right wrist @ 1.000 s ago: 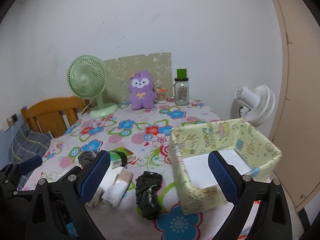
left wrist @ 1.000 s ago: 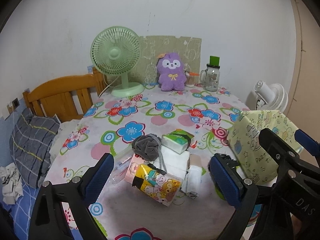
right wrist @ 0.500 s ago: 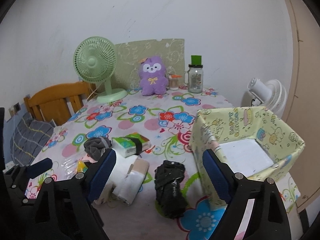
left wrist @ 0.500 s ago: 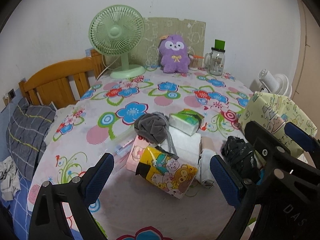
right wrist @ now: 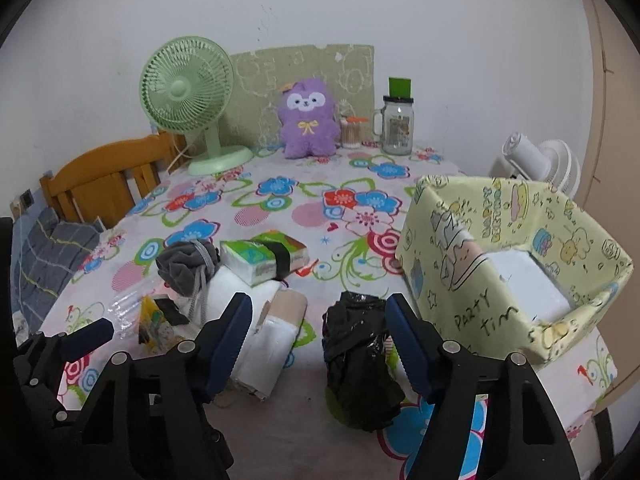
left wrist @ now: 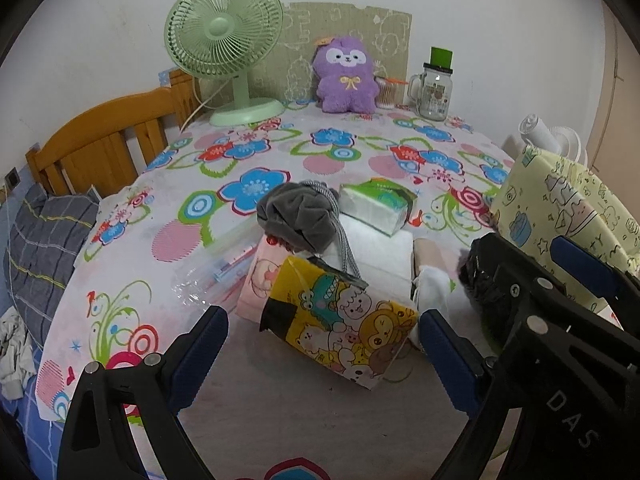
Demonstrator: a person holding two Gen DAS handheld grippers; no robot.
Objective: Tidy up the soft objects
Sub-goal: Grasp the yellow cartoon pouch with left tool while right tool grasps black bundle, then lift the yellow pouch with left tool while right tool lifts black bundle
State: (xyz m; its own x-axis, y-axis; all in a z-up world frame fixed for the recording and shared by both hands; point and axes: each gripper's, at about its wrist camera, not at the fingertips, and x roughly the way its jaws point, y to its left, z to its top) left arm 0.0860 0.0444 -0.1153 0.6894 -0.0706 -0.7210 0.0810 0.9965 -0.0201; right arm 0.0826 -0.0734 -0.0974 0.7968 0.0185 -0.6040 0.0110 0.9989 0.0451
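Note:
A pile of soft things lies on the flowered table: a yellow cartoon-print pack (left wrist: 344,320), a grey drawstring pouch (left wrist: 298,216), a green tissue pack (left wrist: 378,204), white folded cloth (right wrist: 264,344) and a black crumpled bag (right wrist: 360,356). A yellow paper-covered box (right wrist: 512,264) stands open at the right. My left gripper (left wrist: 320,356) is open, its fingers either side of the cartoon pack. My right gripper (right wrist: 320,340) is open, low over the black bag, which lies between its fingers.
At the table's far edge stand a green fan (left wrist: 224,44), a purple plush (left wrist: 346,76), a glass jar with a green lid (left wrist: 436,88) and a card panel. A wooden chair (left wrist: 100,140) is at the left, a white fan (right wrist: 536,160) at the right.
Both grippers have moved forward and down toward the pile. The left now frames the cartoon pack; the right has closed in on the black bag and its fingers stand nearer together.

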